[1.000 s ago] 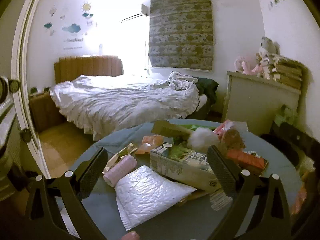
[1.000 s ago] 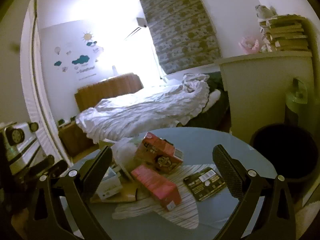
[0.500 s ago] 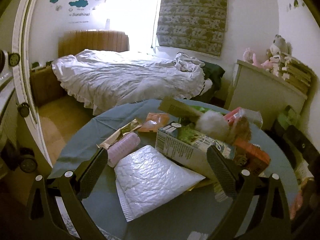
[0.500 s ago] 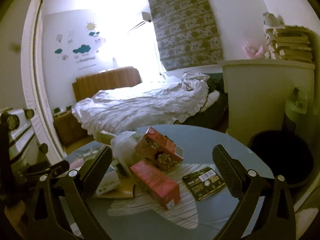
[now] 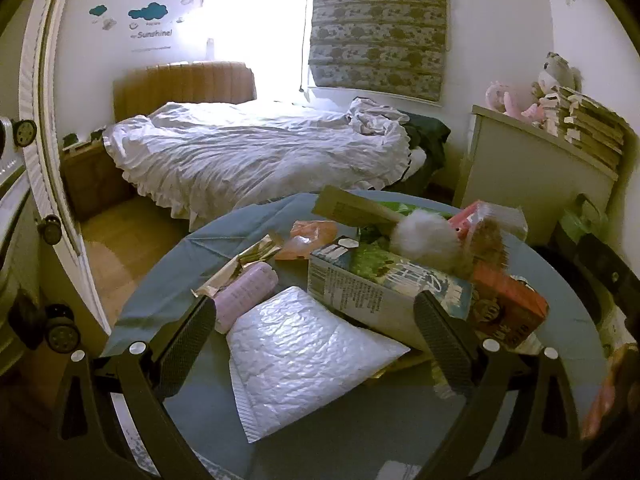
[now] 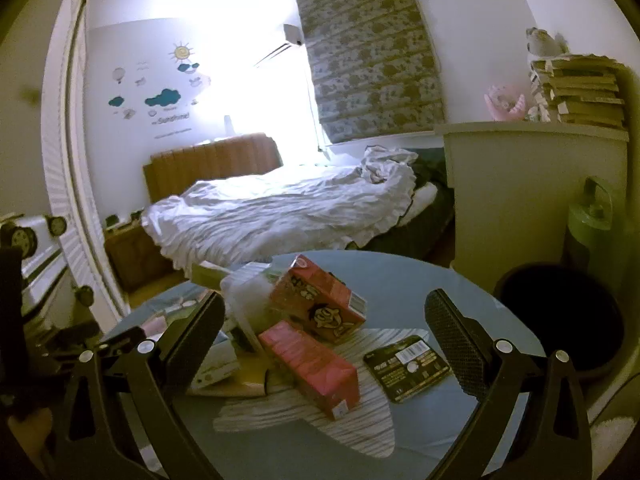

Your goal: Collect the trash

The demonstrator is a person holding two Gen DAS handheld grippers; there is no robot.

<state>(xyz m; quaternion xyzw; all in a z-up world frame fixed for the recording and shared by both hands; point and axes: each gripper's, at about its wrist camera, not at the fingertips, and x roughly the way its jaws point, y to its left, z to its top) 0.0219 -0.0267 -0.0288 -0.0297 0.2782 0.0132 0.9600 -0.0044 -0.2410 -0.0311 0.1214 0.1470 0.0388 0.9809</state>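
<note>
Both the left gripper (image 5: pixel 314 334) and right gripper (image 6: pixel 324 328) hang spread and empty; the carton (image 5: pixel 384 292) hides trash behind it on the table (image 5: pixel 340 436).

Daylight from the window (image 5: pixel 276 32) blows out to white glare in both views; the room is otherwise dim, greenish, with strong fisheye bending and dark vignetted corners.

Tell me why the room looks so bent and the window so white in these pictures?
Left wrist view: the fisheye lens bows the door frame and darkens the corners; the window is blown out to pure white. Right wrist view: same glare at the window washing over the bed, while the trash bin sits in deep shadow.
</note>
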